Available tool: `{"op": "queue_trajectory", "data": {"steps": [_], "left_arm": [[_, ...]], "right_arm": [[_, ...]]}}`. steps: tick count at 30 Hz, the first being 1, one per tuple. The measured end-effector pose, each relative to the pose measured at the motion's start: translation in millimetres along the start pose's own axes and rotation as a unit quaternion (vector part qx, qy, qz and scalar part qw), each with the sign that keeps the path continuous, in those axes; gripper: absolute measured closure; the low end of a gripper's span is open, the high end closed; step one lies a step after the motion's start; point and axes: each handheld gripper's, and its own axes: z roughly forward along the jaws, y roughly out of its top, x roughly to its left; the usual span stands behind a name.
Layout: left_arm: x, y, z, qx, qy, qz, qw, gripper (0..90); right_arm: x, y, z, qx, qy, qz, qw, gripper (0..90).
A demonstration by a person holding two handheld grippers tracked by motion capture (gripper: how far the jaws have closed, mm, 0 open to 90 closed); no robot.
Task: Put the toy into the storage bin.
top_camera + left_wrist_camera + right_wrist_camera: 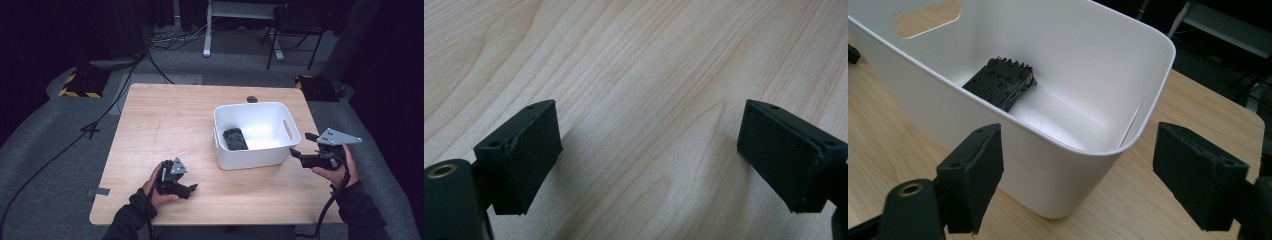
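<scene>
The black part (235,139) lies inside the white bin (272,156), likely dropped there; the right gripper (304,148) hangs beside the bin, jaws apart, empty; the left gripper (186,188) rests low over the table (165,115), jaws apart, apparently idle.

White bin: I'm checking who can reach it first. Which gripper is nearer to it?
Right. The right gripper hangs just beside the white bin; the left gripper sits farther off, over bare table.
</scene>
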Motion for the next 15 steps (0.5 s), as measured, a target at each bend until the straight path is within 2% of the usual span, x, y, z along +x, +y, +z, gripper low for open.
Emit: {"op": "queue_trajectory", "data": {"steps": [15], "left_arm": [[0.0, 0.0, 0.0, 0.000, 0.000, 0.000, 1.0000, 10.8]], "right_arm": [[8.3, -18.2, 7.0, 0.017, 0.004, -0.002, 0.9998, 21.0]]}}
